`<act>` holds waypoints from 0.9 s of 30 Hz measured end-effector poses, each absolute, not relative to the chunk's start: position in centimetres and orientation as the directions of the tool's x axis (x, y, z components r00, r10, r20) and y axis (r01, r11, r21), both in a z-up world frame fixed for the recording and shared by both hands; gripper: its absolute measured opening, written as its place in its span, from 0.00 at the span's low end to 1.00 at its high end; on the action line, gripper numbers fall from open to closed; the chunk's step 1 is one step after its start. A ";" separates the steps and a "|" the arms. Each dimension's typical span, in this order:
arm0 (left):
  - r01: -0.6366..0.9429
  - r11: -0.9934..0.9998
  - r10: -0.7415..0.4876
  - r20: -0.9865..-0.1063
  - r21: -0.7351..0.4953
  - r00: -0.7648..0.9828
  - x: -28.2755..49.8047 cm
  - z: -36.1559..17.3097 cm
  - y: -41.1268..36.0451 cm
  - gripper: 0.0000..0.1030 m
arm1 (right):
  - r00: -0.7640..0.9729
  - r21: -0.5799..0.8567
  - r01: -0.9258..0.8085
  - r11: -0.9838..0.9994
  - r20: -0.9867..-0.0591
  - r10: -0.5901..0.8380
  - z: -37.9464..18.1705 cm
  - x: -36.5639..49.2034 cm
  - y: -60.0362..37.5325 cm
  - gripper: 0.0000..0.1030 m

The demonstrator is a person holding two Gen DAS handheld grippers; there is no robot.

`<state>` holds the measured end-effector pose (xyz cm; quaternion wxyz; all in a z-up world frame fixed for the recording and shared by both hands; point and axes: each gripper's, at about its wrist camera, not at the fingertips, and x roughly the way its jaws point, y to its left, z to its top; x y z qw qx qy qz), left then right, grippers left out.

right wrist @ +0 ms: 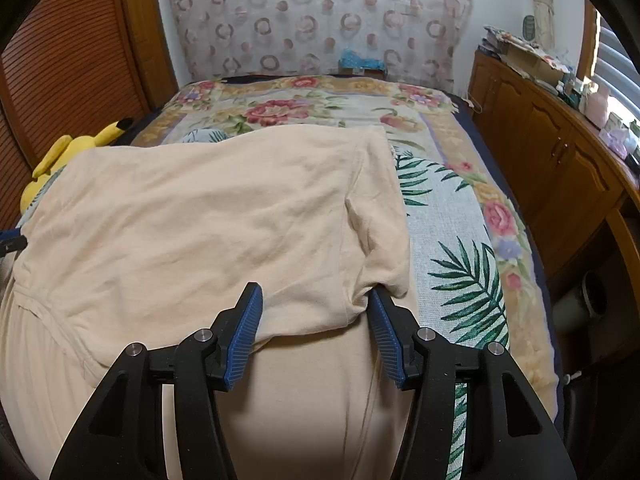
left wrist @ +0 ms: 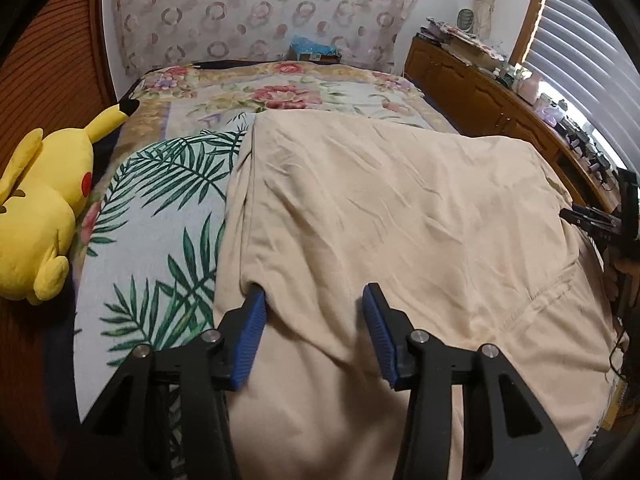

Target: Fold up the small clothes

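Cream garment (left wrist: 400, 208) lies spread on the floral bedspread (left wrist: 160, 216), its width running between the left gripper (left wrist: 314, 332) and right gripper (right wrist: 316, 332), each apparently spread-jawed over a near corner fold.

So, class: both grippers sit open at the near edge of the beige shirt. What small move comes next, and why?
Probably close the left gripper and right gripper on the beige shirt: cloth already lies between each gripper's open jaws, ungripped.
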<state>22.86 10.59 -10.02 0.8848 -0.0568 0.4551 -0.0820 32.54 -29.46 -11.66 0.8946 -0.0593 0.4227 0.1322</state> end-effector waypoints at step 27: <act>0.096 0.984 -0.174 -0.749 -0.147 0.640 23.5 -7.7 10.6 0.01 | 0.610 -0.023 -0.373 0.928 -0.759 0.226 -9.4 32.8 -27.3 0.05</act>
